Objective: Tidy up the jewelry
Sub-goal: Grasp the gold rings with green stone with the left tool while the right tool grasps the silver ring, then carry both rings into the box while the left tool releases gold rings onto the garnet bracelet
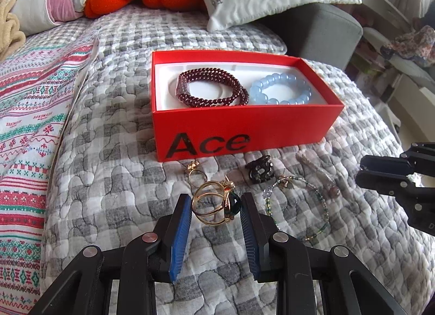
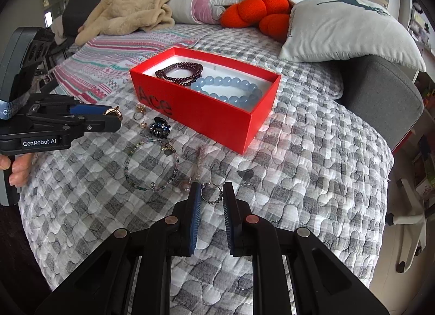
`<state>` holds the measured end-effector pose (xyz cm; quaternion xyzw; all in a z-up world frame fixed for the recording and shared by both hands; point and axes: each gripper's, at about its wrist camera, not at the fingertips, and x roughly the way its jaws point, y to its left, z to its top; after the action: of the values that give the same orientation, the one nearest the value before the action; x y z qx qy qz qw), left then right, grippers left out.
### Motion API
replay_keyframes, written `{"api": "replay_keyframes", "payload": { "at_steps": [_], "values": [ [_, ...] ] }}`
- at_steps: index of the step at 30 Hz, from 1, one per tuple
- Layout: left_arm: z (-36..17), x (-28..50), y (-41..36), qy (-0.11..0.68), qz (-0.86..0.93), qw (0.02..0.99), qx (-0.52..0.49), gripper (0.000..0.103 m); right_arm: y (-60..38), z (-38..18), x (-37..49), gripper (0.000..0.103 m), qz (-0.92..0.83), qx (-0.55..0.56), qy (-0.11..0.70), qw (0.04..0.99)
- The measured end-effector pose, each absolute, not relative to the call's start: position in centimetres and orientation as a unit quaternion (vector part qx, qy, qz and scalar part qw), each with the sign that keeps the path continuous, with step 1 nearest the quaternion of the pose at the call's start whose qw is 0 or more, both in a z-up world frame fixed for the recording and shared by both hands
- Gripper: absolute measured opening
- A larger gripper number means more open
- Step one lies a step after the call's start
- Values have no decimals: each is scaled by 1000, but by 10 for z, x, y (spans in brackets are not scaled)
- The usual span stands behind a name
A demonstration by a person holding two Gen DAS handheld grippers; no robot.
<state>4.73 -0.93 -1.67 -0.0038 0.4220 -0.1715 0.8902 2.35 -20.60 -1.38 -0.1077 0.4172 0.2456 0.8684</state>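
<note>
Jewelry sorting, partly complete. The red cardboard box point(image 1: 244, 124) with a white liner sits on the grey checked quilt point(image 1: 108, 124) and already holds a dark red beaded bracelet point(image 1: 212, 89) and a pale blue beaded bracelet point(image 1: 281, 90). The left gripper point(image 1: 216, 206) clamps a gold open bangle with a dark green stone point(image 1: 214, 203) between its blue pads, raised above the quilt short of the box. The right gripper point(image 2: 212, 195) is closed on a thin wire ring strung with small dark beads point(image 2: 212, 195), low over the quilt. Left to store: a gold ring point(image 1: 195, 172), a black hair claw point(image 1: 259, 169), a green beaded wire bracelet point(image 1: 299, 206) and a pinkish pendant point(image 1: 330, 181).
</note>
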Motion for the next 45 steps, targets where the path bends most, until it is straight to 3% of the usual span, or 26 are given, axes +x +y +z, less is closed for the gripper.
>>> {"api": "replay_keyframes", "payload": {
  "at_steps": [19,45],
  "values": [
    [21,68,-14,367,-139,920,-10,30,-192,29,48,18,194,-62,374,905],
    [2,119,-23,346,-94,934,-1,31,-171,14,86,18,166,-43,377,910]
  ]
}}
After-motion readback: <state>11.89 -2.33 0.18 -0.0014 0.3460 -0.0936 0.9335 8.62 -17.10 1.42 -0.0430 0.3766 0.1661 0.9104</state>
